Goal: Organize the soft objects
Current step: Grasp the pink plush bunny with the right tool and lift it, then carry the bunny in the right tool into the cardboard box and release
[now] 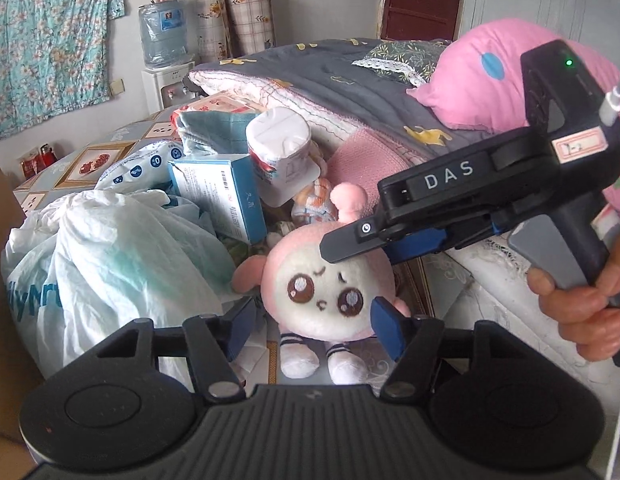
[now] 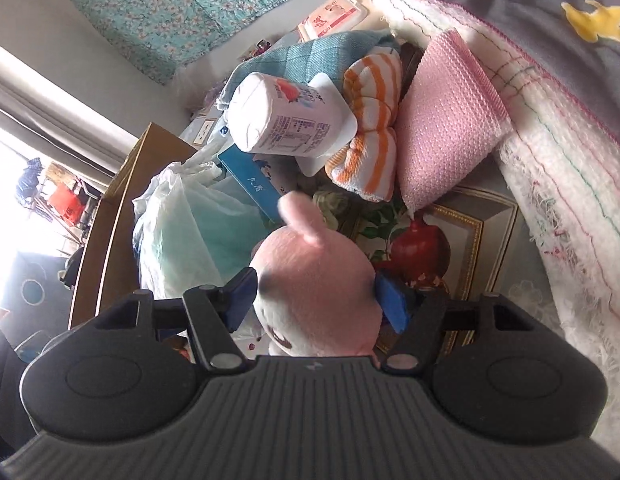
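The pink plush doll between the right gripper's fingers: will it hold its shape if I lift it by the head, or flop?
The pink plush doll looks stuffed and soft, so its head would probably squash between the right gripper pads. Its small striped legs would likely dangle. It seems light for its size, and the fuzzy fabric should grip the pads rather than slip.

Right gripper [image 1: 350, 242]: matte black body, white "DAS" lettering, green indicator light, pink-bordered label, blue finger pads [image 1: 416, 245], grey trigger, grey cable. Bare-skinned hand [image 1: 582, 308]. Left gripper [image 1: 315, 330]: black ribbed housing, silver screws, blue pads.
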`<state>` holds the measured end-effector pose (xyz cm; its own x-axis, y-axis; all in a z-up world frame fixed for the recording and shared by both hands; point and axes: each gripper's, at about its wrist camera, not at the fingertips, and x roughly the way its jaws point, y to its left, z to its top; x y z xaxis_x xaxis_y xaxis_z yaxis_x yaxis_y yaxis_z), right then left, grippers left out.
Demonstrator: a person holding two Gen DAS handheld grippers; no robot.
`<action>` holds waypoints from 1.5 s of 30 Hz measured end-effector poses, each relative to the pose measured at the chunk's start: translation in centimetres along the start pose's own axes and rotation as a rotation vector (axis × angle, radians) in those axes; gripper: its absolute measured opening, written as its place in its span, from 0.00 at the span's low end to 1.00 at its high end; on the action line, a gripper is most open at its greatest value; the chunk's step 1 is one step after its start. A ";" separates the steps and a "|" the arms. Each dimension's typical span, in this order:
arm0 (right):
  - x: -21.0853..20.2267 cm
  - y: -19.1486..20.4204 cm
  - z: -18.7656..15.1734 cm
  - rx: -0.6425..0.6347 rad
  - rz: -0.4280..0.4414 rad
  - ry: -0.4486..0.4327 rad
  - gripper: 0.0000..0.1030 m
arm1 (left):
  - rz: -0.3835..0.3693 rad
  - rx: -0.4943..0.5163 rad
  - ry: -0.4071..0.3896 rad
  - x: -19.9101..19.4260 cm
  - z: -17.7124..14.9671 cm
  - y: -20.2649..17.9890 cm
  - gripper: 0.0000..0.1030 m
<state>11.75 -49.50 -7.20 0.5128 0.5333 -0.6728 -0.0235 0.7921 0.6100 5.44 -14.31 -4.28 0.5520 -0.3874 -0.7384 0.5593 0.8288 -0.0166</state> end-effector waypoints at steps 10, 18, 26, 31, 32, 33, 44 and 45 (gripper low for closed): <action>-0.8 0.1 1.8 -0.078 -0.064 -0.088 0.64 | -0.044 -0.093 0.029 3.1 0.1 1.2 0.63; -0.2 -1.1 3.2 -0.020 -0.031 -0.123 0.50 | -0.056 -0.103 0.030 3.1 0.2 1.7 0.64; 1.3 -1.5 3.1 0.028 -0.020 -0.117 0.14 | -0.057 -0.090 0.034 3.2 0.1 1.6 0.64; 0.3 -0.6 2.4 -0.001 -0.018 -0.135 0.11 | -0.054 -0.046 0.043 3.1 0.1 0.7 0.66; 0.1 -0.4 2.2 -0.010 -0.016 -0.137 0.11 | -0.053 -0.038 0.051 3.2 0.0 0.5 0.68; 0.0 -0.1 2.0 -0.020 -0.017 -0.139 0.11 | -0.052 -0.032 0.059 3.4 0.0 0.3 0.71; -3.7 5.1 0.8 -0.181 0.037 -0.169 0.09 | -0.043 -0.065 -0.041 1.3 -0.8 -0.2 0.67; -4.1 5.9 0.7 -0.199 0.044 -0.174 0.09 | -0.035 -0.073 -0.066 0.5 -0.7 -0.2 0.66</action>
<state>10.14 -47.26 -0.53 0.6469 0.5234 -0.5547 -0.2086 0.8210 0.5314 5.20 -14.36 -5.12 0.5738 -0.4402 -0.6907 0.5338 0.8405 -0.0922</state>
